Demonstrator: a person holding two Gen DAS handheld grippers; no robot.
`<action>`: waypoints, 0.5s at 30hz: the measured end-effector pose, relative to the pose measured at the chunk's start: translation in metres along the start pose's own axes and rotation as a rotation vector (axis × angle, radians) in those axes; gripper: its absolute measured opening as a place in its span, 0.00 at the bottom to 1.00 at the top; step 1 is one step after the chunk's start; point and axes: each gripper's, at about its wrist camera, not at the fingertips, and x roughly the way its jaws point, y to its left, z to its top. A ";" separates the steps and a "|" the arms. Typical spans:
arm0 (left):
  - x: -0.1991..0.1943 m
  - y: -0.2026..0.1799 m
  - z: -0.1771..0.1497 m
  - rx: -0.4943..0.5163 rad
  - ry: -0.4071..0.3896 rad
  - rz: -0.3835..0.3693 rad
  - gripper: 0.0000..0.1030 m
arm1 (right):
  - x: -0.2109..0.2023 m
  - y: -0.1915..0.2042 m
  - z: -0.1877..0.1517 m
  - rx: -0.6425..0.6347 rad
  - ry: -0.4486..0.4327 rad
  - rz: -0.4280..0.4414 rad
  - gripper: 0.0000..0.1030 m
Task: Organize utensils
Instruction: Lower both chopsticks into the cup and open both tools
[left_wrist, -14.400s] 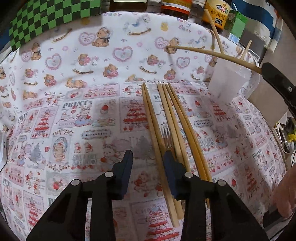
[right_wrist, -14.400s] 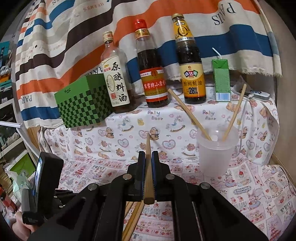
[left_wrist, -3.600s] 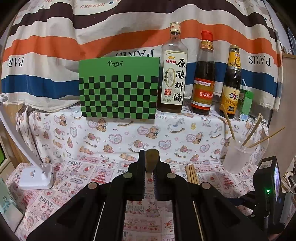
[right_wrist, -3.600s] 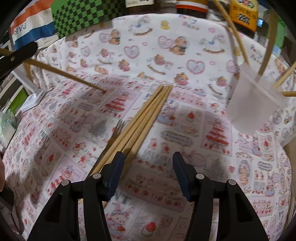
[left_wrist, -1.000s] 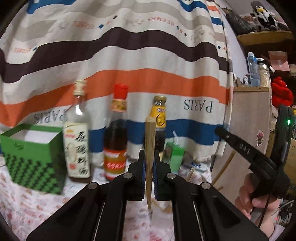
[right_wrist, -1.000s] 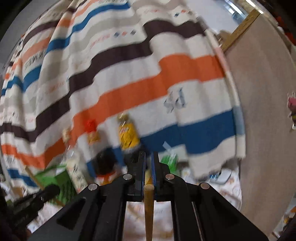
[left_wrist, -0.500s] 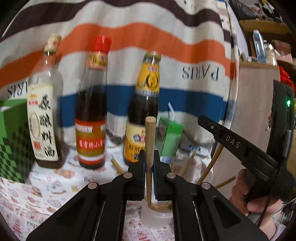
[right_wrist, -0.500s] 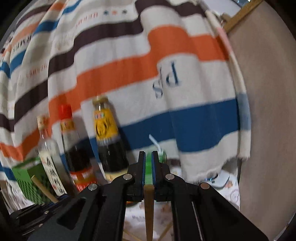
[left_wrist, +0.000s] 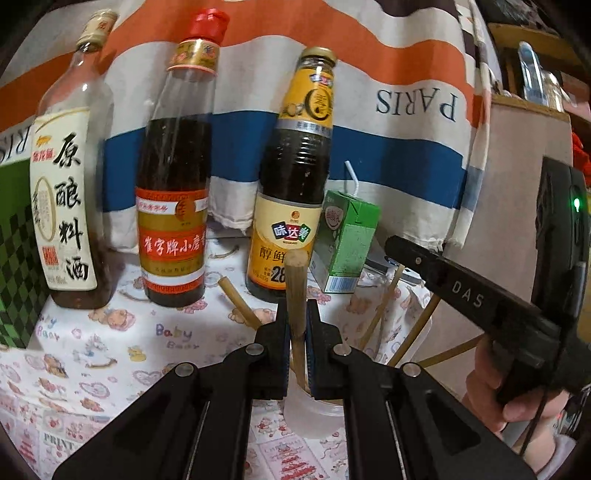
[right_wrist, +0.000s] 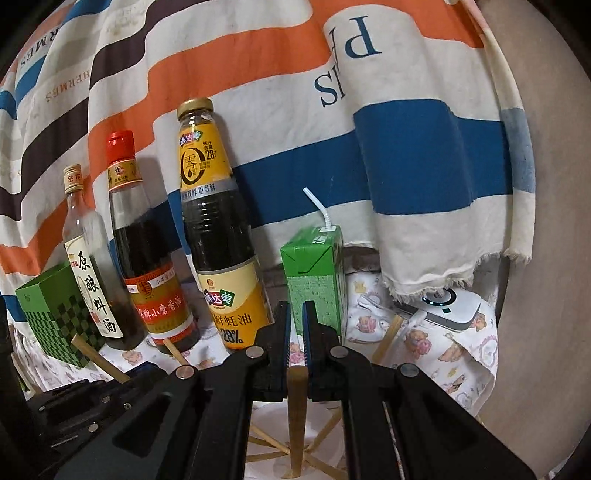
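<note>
Striped cloth behind, both tools have dropped, each clamping a chopstick over the cup.

"PARIS" runs in dark capitals, mirror-reversed, across the striped cloth behind the bottles; the right wrist view also catches "HERMES" on it. The clear bottle carries the black characters 原酿料酒. The red-capped bottle shows 雀字牌小磨 in white on red. The yellow-labelled bottle reads 味达美, 零, 鲜蚝油 and "28%". "DAS" marks the black arm of the right gripper. "Baby Bear" and "PRINT" appear on the patterned tablecloth.
</note>
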 end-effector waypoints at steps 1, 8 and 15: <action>0.000 -0.001 0.001 0.010 0.001 0.006 0.06 | -0.001 -0.001 0.001 0.006 0.002 0.002 0.07; -0.016 -0.003 0.012 0.034 -0.036 0.019 0.11 | -0.021 0.009 0.006 -0.055 -0.019 0.003 0.14; -0.065 0.006 0.022 0.047 -0.112 0.054 0.20 | -0.052 0.013 0.017 -0.035 -0.062 0.035 0.29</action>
